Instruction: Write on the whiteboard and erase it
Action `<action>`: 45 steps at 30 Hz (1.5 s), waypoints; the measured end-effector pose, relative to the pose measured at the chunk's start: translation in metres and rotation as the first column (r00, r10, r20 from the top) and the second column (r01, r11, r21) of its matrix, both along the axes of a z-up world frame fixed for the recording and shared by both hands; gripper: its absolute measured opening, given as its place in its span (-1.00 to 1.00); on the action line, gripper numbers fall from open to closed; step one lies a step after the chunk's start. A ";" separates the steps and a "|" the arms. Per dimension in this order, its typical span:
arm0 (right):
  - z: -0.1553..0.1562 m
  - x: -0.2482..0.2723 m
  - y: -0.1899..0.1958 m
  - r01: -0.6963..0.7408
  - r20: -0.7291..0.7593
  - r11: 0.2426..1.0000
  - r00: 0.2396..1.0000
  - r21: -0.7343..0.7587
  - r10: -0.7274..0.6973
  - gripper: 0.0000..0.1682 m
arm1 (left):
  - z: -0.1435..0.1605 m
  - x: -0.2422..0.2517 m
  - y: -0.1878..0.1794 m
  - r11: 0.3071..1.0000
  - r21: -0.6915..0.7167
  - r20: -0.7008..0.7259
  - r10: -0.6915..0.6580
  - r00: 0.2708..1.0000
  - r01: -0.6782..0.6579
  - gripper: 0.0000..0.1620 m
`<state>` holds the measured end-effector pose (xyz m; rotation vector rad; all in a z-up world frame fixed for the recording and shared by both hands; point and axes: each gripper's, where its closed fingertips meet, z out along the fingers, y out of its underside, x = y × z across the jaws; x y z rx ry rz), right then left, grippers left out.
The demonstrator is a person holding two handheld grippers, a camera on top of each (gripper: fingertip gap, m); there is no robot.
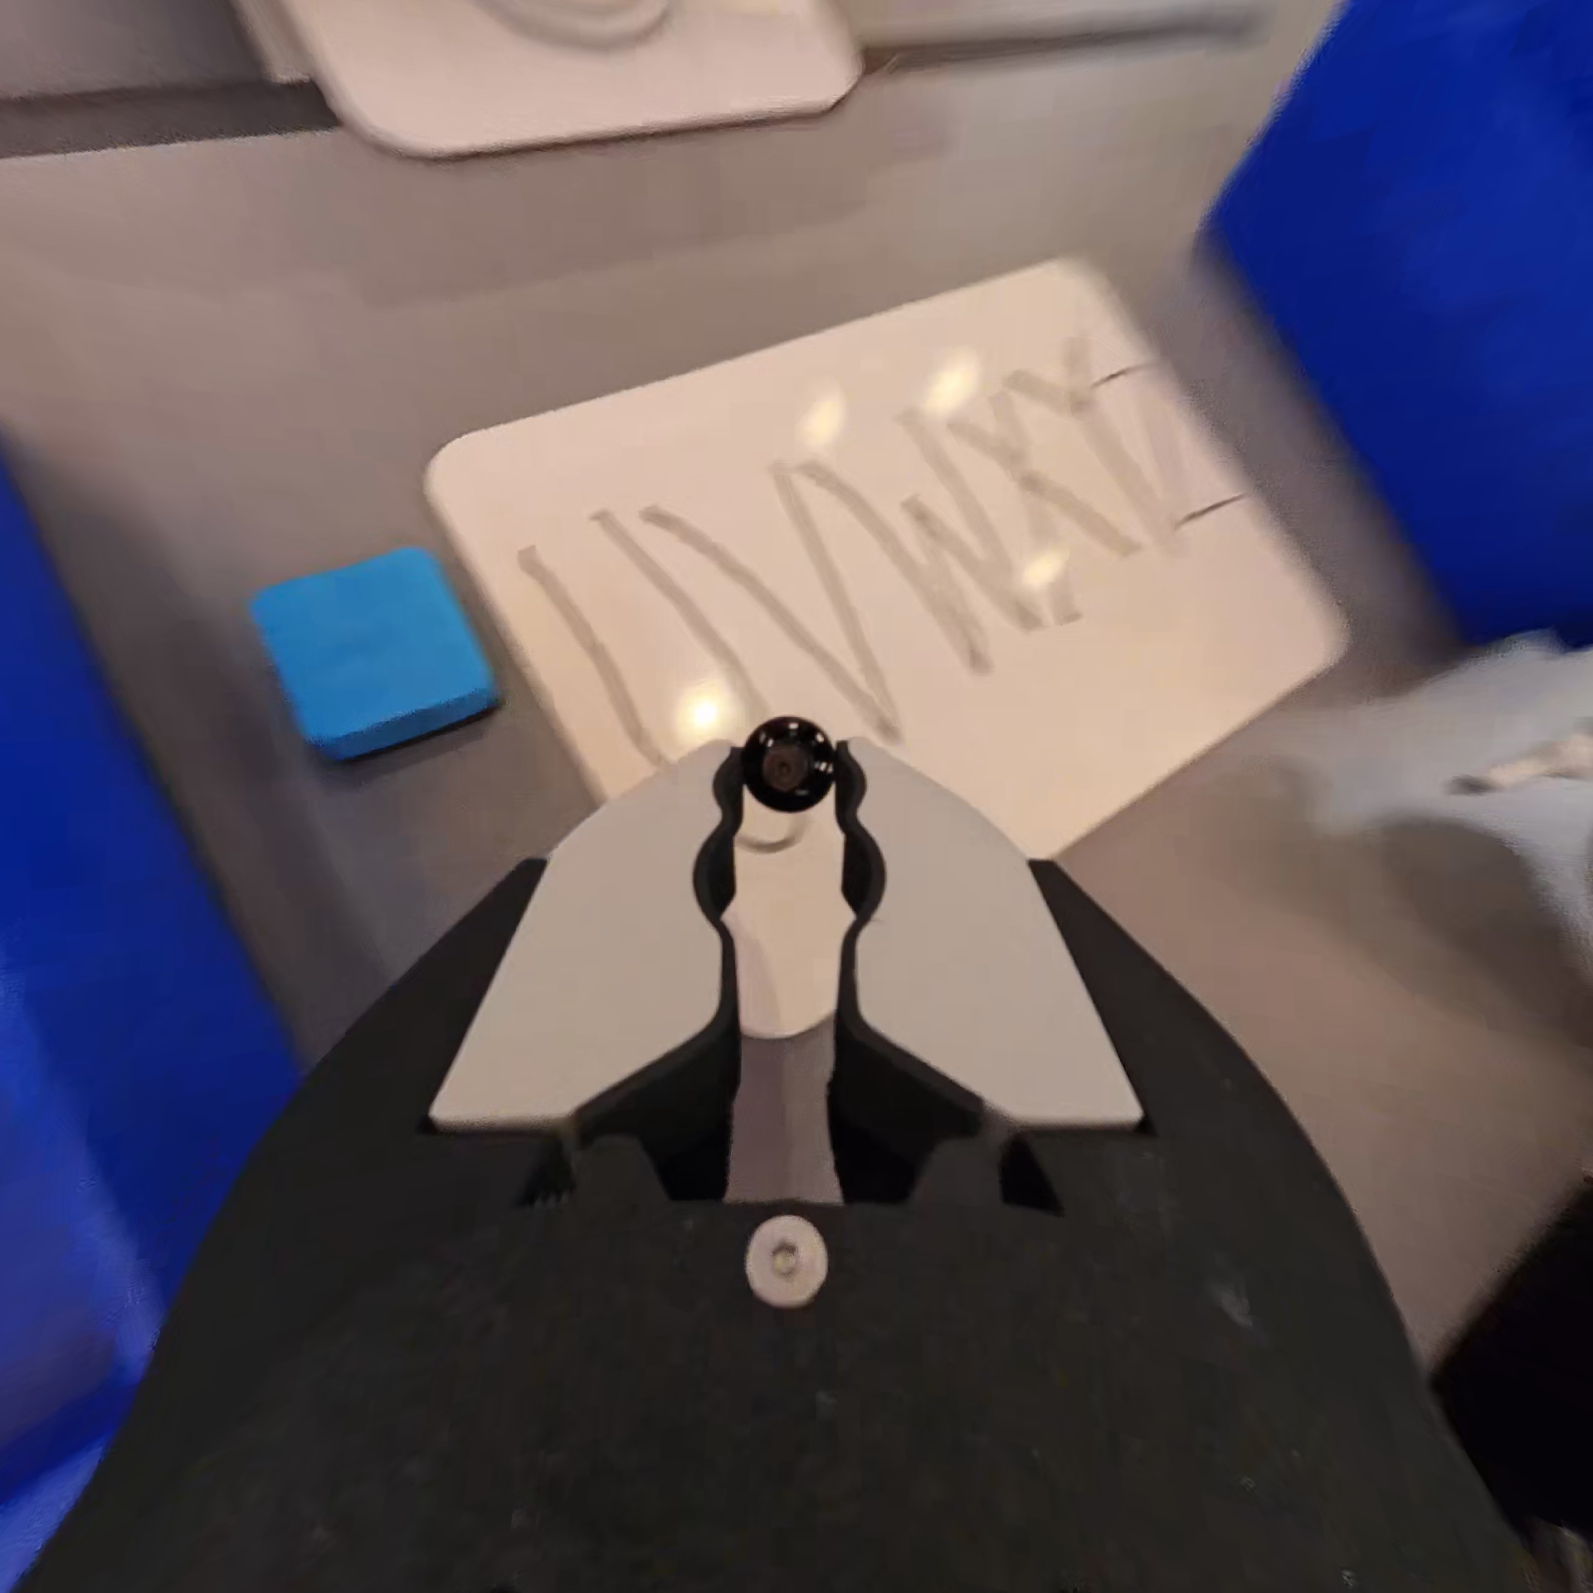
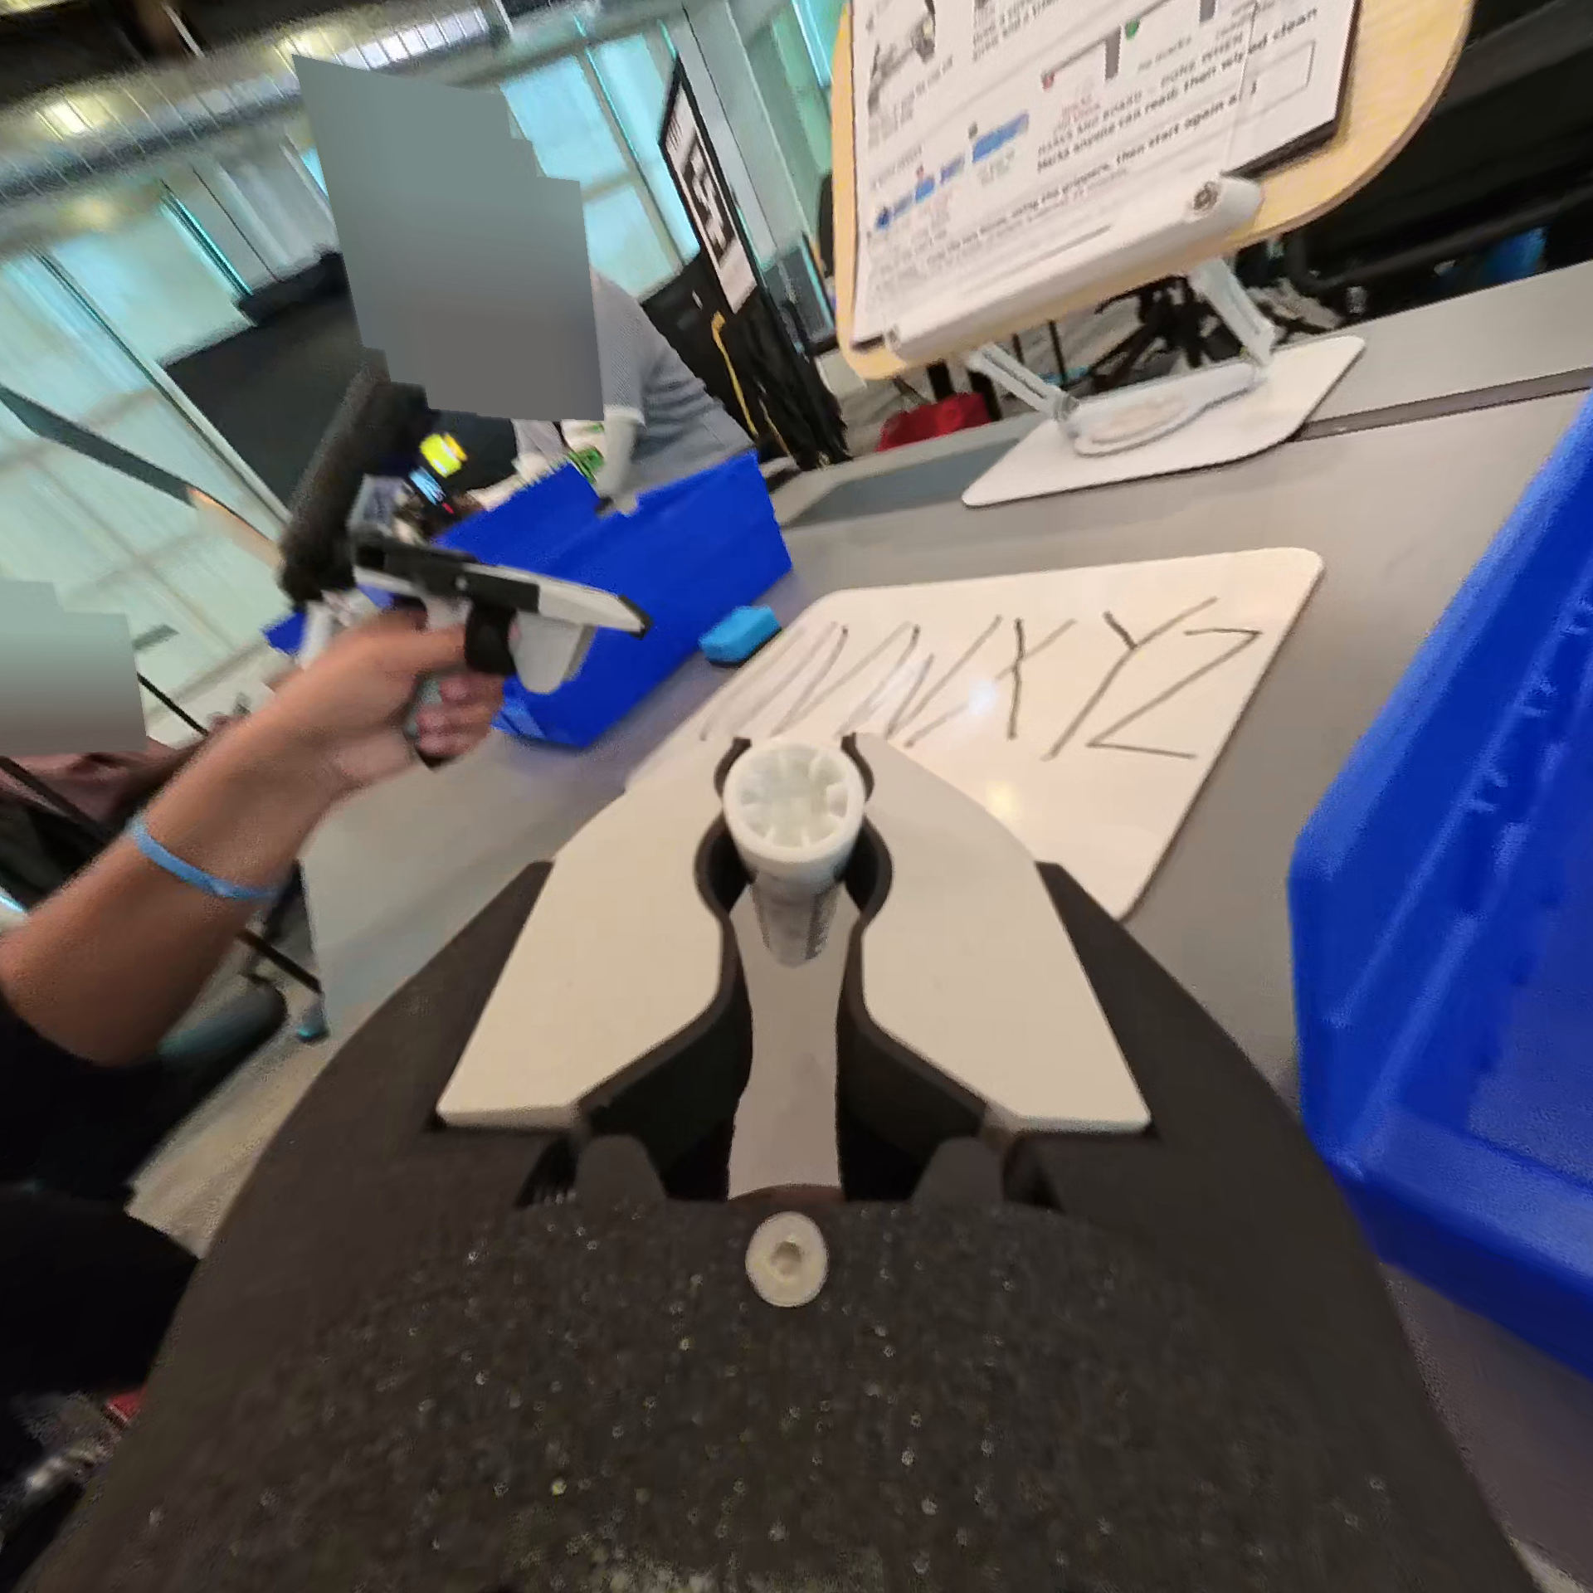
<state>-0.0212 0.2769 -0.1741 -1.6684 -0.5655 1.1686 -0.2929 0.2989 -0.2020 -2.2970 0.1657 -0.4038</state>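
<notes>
Pinching a marker [image 1: 786, 767], the left claw [image 1: 786, 776] hangs over the whiteboard [image 1: 862, 552]. The right claw [image 2: 789, 806] squeezes a white cap [image 2: 791, 806]. Past them, the whiteboard lies flat on the tabletop [image 2: 1379, 483], full of black marks. Writing looks done; wiping is left. The blue eraser [image 1: 375, 652] waits beside it. The left view is blurry.

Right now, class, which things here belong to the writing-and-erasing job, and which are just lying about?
Job: whiteboard, eraser, marker, black-ended piece (perhaps its cap).
Lying about: near bin, far bin, sheet stand.
</notes>
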 end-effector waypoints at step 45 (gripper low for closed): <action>0.071 -0.118 0.001 -0.355 -0.527 0.935 0.799 -0.022 0.290 -0.76 | 0.073 0.127 -0.054 0.893 0.329 0.838 -0.426 0.342 0.309 -0.77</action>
